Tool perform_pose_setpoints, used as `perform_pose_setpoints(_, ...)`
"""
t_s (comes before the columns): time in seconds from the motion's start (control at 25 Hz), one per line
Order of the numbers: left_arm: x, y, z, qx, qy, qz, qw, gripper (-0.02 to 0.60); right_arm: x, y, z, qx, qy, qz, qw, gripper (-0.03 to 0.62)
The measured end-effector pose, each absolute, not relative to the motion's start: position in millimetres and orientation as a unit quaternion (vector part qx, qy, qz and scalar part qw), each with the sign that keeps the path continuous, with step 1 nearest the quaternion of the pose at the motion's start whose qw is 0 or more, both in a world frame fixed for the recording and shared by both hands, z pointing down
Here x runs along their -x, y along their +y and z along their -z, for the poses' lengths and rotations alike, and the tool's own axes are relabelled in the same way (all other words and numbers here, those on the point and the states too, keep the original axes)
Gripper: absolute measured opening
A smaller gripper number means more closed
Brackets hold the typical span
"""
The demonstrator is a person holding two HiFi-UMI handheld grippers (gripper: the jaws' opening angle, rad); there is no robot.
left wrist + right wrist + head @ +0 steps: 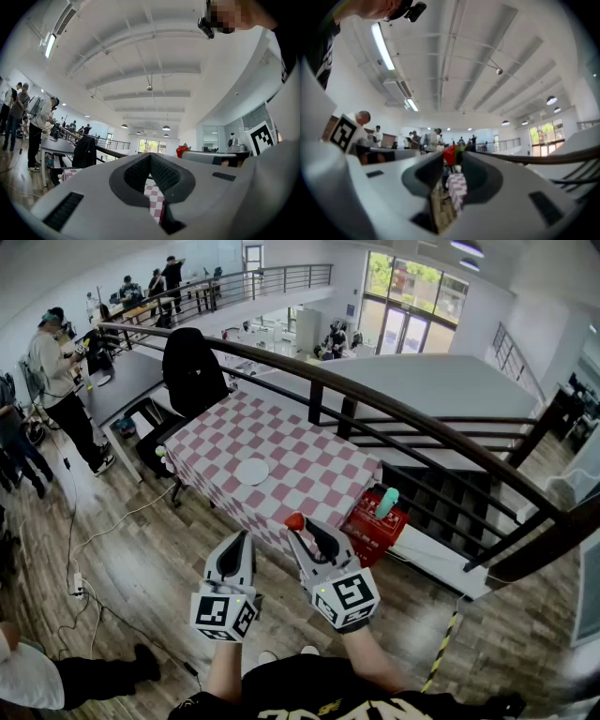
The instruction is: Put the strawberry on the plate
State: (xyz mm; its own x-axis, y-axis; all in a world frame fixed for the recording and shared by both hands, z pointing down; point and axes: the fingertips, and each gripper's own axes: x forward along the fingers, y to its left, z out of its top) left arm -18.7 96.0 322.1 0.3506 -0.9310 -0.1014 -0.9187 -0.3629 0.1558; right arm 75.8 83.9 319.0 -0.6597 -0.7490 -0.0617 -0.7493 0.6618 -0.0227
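While the right gripper (297, 527) is raised at the near edge of the scene, its fingers (480, 174) are closed on a small red strawberry with a green cap (294, 520), which is pinched at the very tips.

Item, strawberry: in the head view it shows against the near edge of the tabletop (309, 465), which is covered in a red-and-white checked cloth. It is not on the plate.

Item, round white plate (251, 471): lies flat near the middle of the cloth, bare, at 11 o'clock from the strawberry and well apart from it.

Item, left gripper (246, 536): just beside the right gripper, at its 9 o'clock. Its fingers (136, 174) are brought together at the tips, with nothing between them.

Item, red box (373, 521): on the wooden floor at 3 o'clock from the strawberry, against the tabletop's corner.

Item, black jacket (192, 367): draped over a chair at the tabletop's far end, at 11 o'clock from the plate.

Item, dark handrail (403, 413): runs behind the tabletop toward 4 o'clock.
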Motion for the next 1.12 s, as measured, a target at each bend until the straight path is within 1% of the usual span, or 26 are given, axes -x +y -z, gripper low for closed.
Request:
perform_pose_setpoints(0.2, 20, 93, -325, -0.82, -0.565, 0.085, 0.036, 0.009, -72, 86, -321, 0.405, 0.914, -0.005, 0.034, 0.126)
perform_pose_setpoints(0.64, -2, 90, -325, -0.838, -0.54, 0.076, 0.028, 0.009, -99, 81, -323, 0.438, 0.898, 0.001, 0.036, 0.126)
perform_pose_setpoints(0.88, -11, 91, -327, -0.84, -0.537, 0.072, 0.028, 0.009, -110, 81, -326, 0.439, 0.896, 0.034, 0.057, 0.126)
perform_pose_setpoints(1.12, -18, 91, -330, -0.839, -0.538, 0.069, 0.034, 0.009, -120, 81, -331, 0.446, 0.893, 0.042, 0.049, 0.126)
